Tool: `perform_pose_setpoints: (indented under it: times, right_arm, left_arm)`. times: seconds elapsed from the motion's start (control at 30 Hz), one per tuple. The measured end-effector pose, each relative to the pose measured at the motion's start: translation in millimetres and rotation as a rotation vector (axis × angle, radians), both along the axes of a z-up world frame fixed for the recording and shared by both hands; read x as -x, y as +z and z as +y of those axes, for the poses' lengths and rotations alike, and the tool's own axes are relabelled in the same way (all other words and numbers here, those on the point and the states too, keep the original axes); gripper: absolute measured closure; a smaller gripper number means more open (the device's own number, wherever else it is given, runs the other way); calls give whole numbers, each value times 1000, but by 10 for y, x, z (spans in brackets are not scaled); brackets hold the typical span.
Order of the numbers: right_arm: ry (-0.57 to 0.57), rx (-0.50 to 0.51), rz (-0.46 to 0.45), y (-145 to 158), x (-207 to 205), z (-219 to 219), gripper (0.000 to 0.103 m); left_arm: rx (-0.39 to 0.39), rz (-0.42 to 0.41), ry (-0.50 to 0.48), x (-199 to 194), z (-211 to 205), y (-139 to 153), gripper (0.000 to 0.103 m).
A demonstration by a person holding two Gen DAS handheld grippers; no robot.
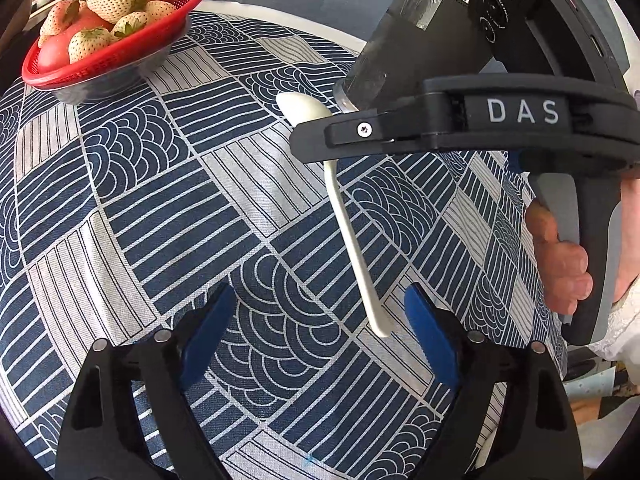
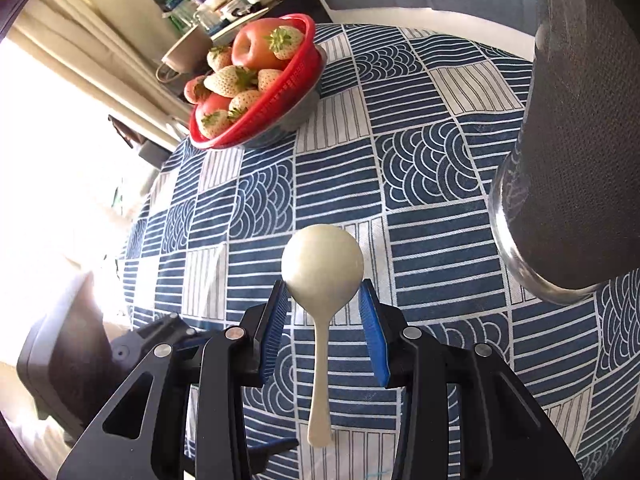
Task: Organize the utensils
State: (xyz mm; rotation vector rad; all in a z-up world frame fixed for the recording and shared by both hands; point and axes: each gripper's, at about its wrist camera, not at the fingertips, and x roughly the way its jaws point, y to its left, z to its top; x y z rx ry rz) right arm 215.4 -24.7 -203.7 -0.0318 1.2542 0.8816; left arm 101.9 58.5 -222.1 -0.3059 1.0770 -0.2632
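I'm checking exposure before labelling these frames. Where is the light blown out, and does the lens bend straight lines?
Right wrist view: the window side at left is washed out to white, hiding detail there; the spoon is sharp. Left wrist view: evenly lit, no blown area; the fruit bowl is clear. Both views: the tablecloth stripes curve outward, and dark corners frame the picture.
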Motion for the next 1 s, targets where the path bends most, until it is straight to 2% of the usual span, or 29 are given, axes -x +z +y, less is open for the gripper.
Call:
perform_pose_setpoints:
  times: [0.07,0.17,0.2,0.27,0.47,0.73,0.77,0.8,0.83,1.0]
  right_arm:
    - [-4,-24,15,23,11,13,69]
    - [-23,-81,53,32,25,2,69]
    - [-26,-88,59,38,35,-3,69]
    - [-27,-98,58,63,49,-36,69]
    - [-58,-165,77,155,17,-200,69]
    - [-121,-214,15,468,-51,-436,70]
    - [-132,-219,3,523,-68,-483,72]
    - [-148,-217,-11,573,-92,-536,79]
    - [-163,-220,-20,620,-119,-591,82]
    - [-237,-276,-47,800,-225,-879,86]
  left_arm:
    - [32,3,0,-22,13,-5,38]
    - [83,31,-20,-82,20,-62,87]
    - [78,30,-30,-81,5,-64,94]
    - [82,27,-38,-71,3,-45,95]
    - [27,5,-54,-74,-7,97,96]
    - [-64,-49,-143,-253,-154,435,96]
    - [-75,-58,-156,-278,-177,487,96]
    - [-99,-69,-166,-310,-206,537,96]
    - [-116,-80,-179,-334,-229,596,95]
    - [-143,-135,-216,-477,-339,870,95]
